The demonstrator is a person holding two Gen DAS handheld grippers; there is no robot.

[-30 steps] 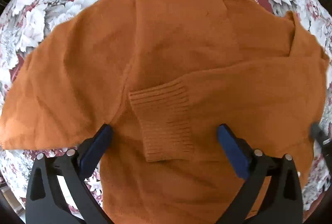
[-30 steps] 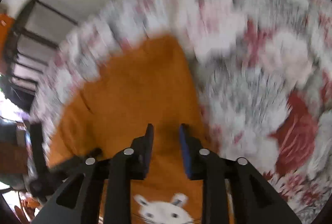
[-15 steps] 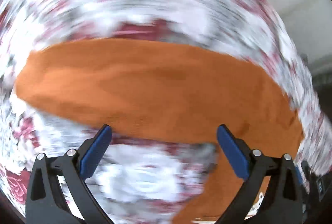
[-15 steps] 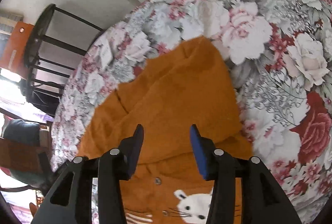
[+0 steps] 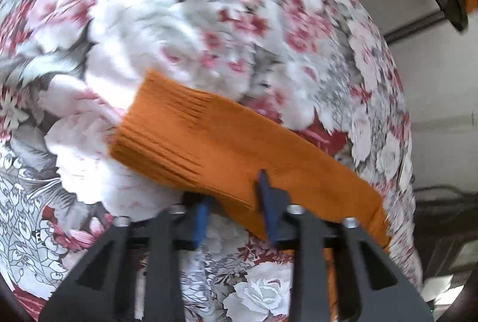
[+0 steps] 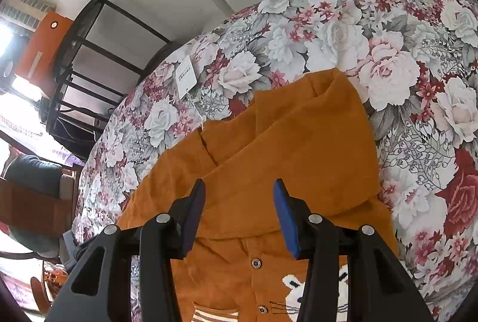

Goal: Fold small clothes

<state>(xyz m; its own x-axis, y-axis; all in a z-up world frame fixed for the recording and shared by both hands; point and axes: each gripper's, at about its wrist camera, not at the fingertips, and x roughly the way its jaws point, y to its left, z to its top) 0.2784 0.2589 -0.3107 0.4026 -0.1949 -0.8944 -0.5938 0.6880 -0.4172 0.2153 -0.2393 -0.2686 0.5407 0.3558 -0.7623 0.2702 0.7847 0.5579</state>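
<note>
Since a second ago our left tool [image 5: 236, 199] swings from the orange knitted cardigan's [image 6: 286, 148] body to its ribbed sleeve [image 5: 191, 139], jaws closing on it over the floral bedspread [image 5: 185, 17]; our right tool [image 6: 239, 211] hovers half-open, empty.

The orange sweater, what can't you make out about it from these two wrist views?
- Left wrist view: motion blur smears the sleeve, and the left gripper, jaws closing, covers its near edge, so pad contact is unclear.
- Left wrist view: the sweater body is cut off by the lower right frame edge.
- Right wrist view: the right gripper hides part of the sweater, and the animal face is cut off.
- Right wrist view: print on the tag is too small.
</note>
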